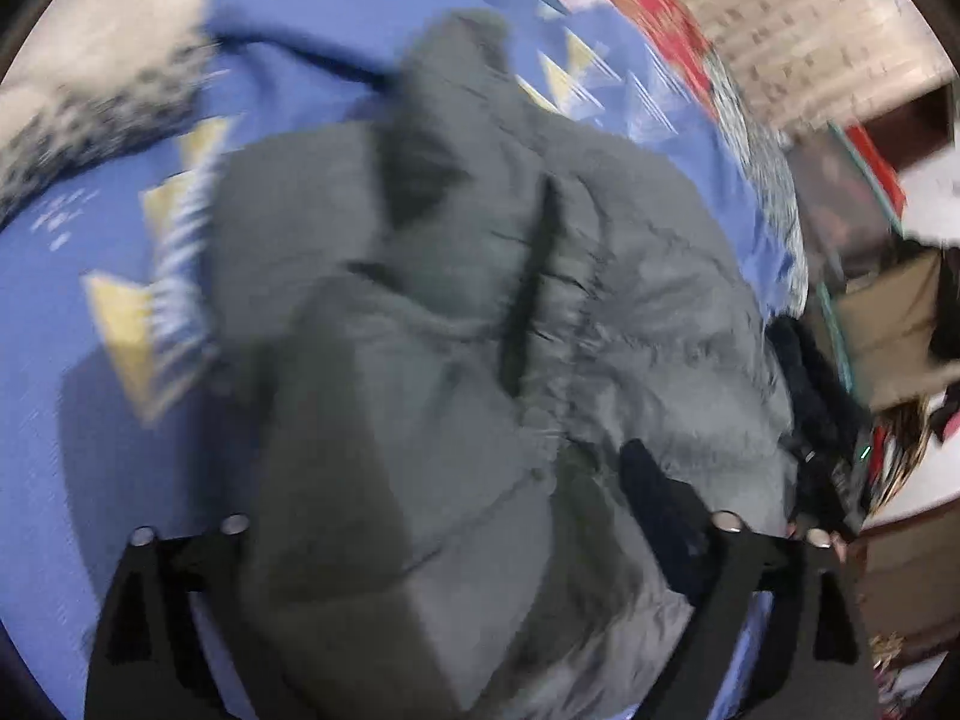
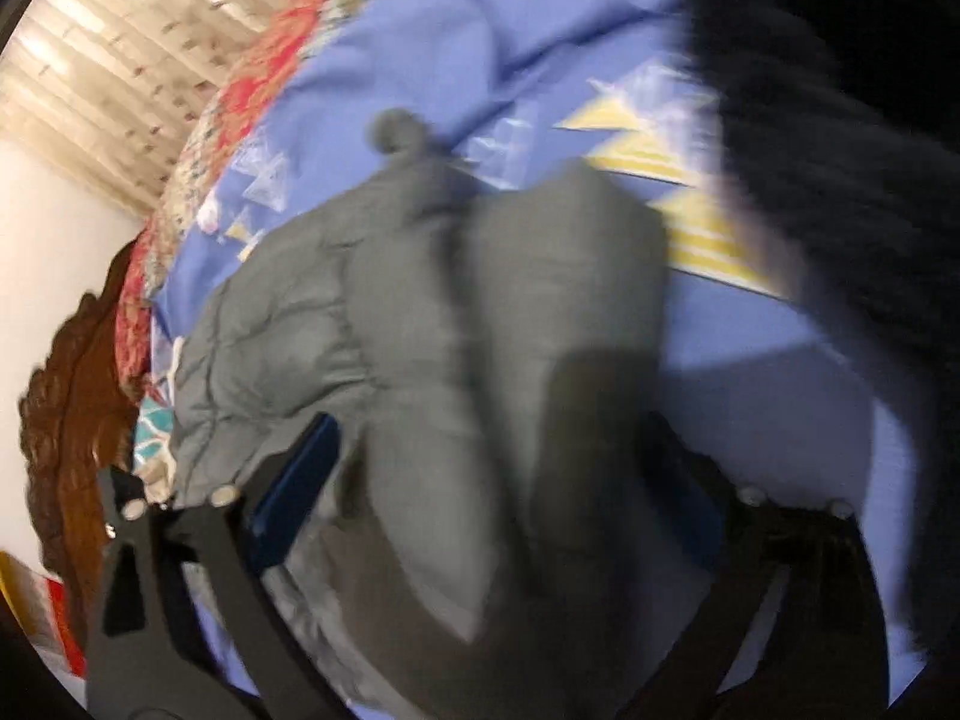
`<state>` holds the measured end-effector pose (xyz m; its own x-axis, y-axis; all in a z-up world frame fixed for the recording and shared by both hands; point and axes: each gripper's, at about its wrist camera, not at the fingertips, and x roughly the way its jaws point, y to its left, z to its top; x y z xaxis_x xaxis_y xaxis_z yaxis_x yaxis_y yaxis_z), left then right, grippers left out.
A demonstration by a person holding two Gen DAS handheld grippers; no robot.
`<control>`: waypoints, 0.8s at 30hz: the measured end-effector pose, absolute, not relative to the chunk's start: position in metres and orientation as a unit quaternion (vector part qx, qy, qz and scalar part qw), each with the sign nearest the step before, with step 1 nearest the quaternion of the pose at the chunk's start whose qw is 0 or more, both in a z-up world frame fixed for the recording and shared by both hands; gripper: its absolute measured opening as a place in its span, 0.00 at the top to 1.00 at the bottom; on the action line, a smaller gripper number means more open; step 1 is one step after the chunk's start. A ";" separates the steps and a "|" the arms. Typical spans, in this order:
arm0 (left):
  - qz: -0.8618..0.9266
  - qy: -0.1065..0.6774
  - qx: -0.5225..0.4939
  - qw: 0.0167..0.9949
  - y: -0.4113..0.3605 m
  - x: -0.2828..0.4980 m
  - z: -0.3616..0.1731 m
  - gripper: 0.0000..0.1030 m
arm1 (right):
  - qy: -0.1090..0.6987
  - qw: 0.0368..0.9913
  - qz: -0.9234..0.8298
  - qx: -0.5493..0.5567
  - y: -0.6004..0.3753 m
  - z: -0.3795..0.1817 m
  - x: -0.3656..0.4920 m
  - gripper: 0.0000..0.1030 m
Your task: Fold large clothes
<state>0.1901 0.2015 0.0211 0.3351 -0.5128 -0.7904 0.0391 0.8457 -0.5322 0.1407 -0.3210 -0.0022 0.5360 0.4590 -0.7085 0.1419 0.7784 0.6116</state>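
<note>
A large grey padded jacket (image 1: 480,312) lies bunched on a blue bedsheet (image 1: 72,312) with yellow triangles. In the left wrist view the jacket fills the space between the fingers of my left gripper (image 1: 456,516), whose jaws stand wide apart; one dark finger pad (image 1: 654,504) shows on the right, the other is hidden by cloth. In the right wrist view the jacket (image 2: 456,312) also bulges between the wide-apart fingers of my right gripper (image 2: 498,468), with a blue pad (image 2: 300,480) at the left. Both views are blurred by motion.
A red patterned blanket (image 1: 654,6) runs along the bed's far edge. A dark fuzzy sleeve (image 2: 840,138) covers the upper right of the right wrist view. A carved wooden headboard (image 2: 72,396) stands at the left. Boxes and clutter (image 1: 888,324) sit beside the bed.
</note>
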 end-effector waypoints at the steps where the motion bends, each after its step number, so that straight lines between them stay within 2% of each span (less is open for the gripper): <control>1: -0.179 0.551 -0.201 0.790 0.191 0.193 0.018 -0.05 | 0.478 0.809 0.131 0.316 -0.300 -0.003 0.148 0.06; 3: -0.172 0.548 -0.183 0.798 0.183 0.193 0.016 -0.04 | 0.495 0.795 0.167 0.308 -0.261 -0.005 0.158 0.09; 4: -0.163 0.542 -0.173 0.806 0.179 0.191 0.017 0.09 | 0.517 0.788 0.175 0.283 -0.236 -0.009 0.164 0.10; 5: -0.156 0.540 -0.171 0.809 0.179 0.189 0.019 0.20 | 0.525 0.790 0.178 0.262 -0.219 -0.008 0.166 0.16; 6: -0.157 0.536 -0.185 0.809 0.181 0.186 0.024 0.40 | 0.526 0.789 0.197 0.249 -0.199 -0.005 0.167 0.37; 7: -0.166 0.530 -0.204 0.806 0.183 0.181 0.030 0.53 | 0.528 0.780 0.223 0.253 -0.182 0.000 0.168 0.47; 8: -0.170 0.523 -0.209 0.809 0.186 0.176 0.037 0.57 | 0.527 0.768 0.253 0.262 -0.161 0.008 0.168 0.62; 9: -0.172 0.512 -0.210 0.815 0.186 0.170 0.045 0.61 | 0.521 0.766 0.275 0.257 -0.141 0.020 0.166 0.72; 13: -0.194 0.420 -0.235 0.855 0.218 0.130 0.106 0.64 | 0.467 0.789 0.342 0.205 -0.075 0.089 0.148 0.75; 18: -0.162 0.285 -0.243 0.913 0.313 0.077 0.197 0.64 | 0.380 0.806 0.432 0.138 0.023 0.194 0.149 0.75; 22: -0.060 0.254 -0.214 0.941 0.392 0.065 0.232 0.63 | 0.343 0.814 0.464 0.064 0.136 0.244 0.182 0.75; 23: -0.010 0.255 -0.199 0.946 0.411 0.069 0.232 0.62 | 0.345 0.817 0.459 0.051 0.160 0.245 0.193 0.70; 24: 0.036 0.260 -0.191 0.946 0.430 0.074 0.227 0.59 | 0.349 0.826 0.441 0.029 0.193 0.243 0.211 0.51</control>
